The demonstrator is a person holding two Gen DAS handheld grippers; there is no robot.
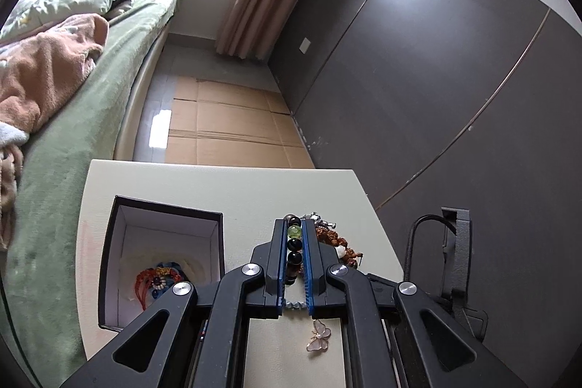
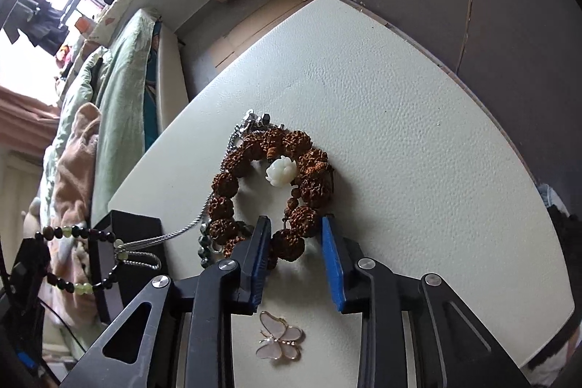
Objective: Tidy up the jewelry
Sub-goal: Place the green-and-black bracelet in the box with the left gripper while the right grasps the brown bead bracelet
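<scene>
My left gripper (image 1: 294,228) is shut on a bracelet of black and green beads (image 1: 294,244) and holds it above the cream table (image 1: 218,184). The same bracelet (image 2: 78,235) hangs at the left of the right wrist view, with a silver chain (image 2: 171,235) caught on it. A black box (image 1: 160,260) stands open at left with a red and blue ornament (image 1: 160,280) inside. My right gripper (image 2: 296,224) is open around the near side of a brown seed bracelet (image 2: 276,184) with a white flower bead (image 2: 280,171). A pink butterfly brooch (image 2: 278,340) lies between the right arms.
A green bed (image 1: 91,97) runs along the left of the table. Flat cardboard (image 1: 225,126) covers the floor beyond the table. Dark wall panels (image 1: 436,79) stand at the right. The other handheld gripper (image 1: 458,260) shows at the right edge of the left wrist view.
</scene>
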